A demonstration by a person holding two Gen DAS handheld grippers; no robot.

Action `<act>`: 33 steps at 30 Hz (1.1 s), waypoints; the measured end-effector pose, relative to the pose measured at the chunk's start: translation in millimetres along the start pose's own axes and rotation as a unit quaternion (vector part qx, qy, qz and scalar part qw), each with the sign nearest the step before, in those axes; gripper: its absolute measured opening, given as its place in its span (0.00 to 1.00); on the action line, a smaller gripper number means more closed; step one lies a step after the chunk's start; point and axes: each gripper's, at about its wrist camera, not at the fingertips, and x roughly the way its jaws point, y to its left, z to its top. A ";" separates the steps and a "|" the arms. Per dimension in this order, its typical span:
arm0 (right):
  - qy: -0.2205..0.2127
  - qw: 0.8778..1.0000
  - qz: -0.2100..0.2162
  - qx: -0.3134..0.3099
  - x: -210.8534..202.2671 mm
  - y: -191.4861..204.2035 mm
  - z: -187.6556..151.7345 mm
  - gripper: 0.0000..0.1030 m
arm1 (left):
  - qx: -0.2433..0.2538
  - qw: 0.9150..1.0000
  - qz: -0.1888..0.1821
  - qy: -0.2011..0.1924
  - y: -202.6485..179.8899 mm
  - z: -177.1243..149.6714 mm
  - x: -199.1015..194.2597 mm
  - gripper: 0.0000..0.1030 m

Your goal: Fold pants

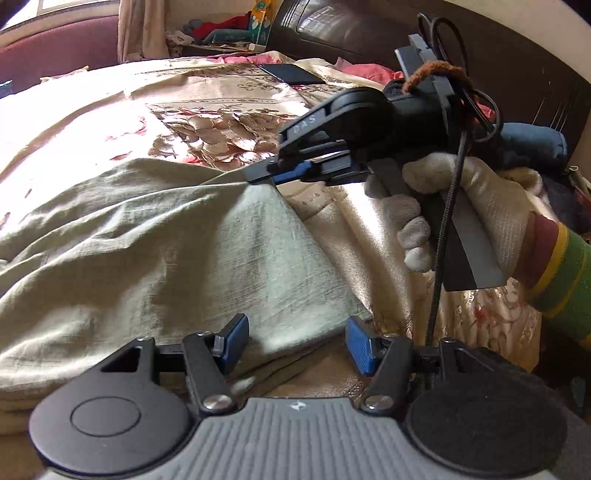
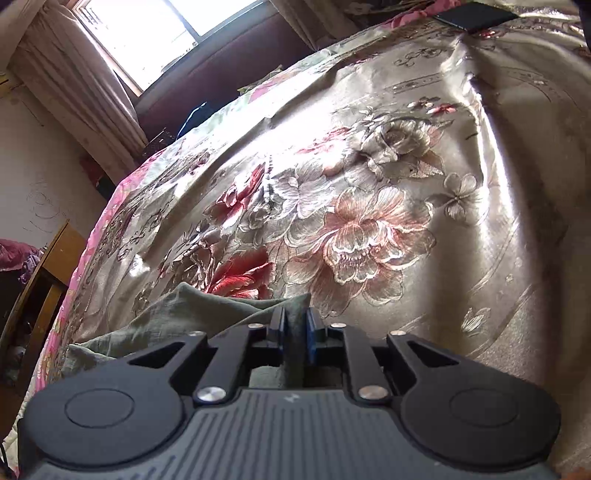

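Pale green linen pants (image 1: 147, 240) lie crumpled on a floral satin bedspread (image 1: 207, 122). At the bottom of the left wrist view my left gripper (image 1: 297, 345) stands open, its blue pads (image 1: 236, 341) wide apart over a lower corner of the pants without pressing on it. Above it, a white-gloved hand (image 1: 480, 206) holds my right gripper (image 1: 260, 176), which pinches a raised edge of the pants. In the right wrist view the right gripper (image 2: 295, 326) is shut on a fold of the green pants (image 2: 192, 314), lifted slightly off the bedspread (image 2: 369, 221).
A flat black device (image 1: 291, 74) lies on the far side of the bed, in front of a dark headboard (image 1: 351, 26). A blue cushion (image 1: 532, 144) and loose clothes sit at the right. The right wrist view shows the bed's left edge, a wooden chair (image 2: 48, 266) and a window (image 2: 166, 29).
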 end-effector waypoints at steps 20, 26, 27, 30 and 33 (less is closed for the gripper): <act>0.102 0.953 0.014 -0.284 73.2 87.2 -7.3 0.05 | -0.084 0.979 0.180 -0.049 98.8 -28.7 -46.7 0.70; 0.048 0.972 0.057 -0.222 31.3 75.1 21.3 0.17 | -0.082 0.976 0.195 -0.048 105.9 -35.9 -68.1 0.70; 0.046 0.975 0.051 -0.211 31.8 69.2 25.4 0.17 | -0.082 0.976 0.193 -0.052 105.6 -34.6 -69.1 0.70; 0.080 0.983 0.051 -0.158 50.0 40.9 36.1 0.20 | -0.071 0.978 0.188 -0.063 99.8 -27.7 -65.4 0.70; 0.127 0.980 0.107 -0.110 57.9 22.3 34.4 0.20 | -0.062 0.978 0.188 -0.061 94.7 -21.0 -54.6 0.70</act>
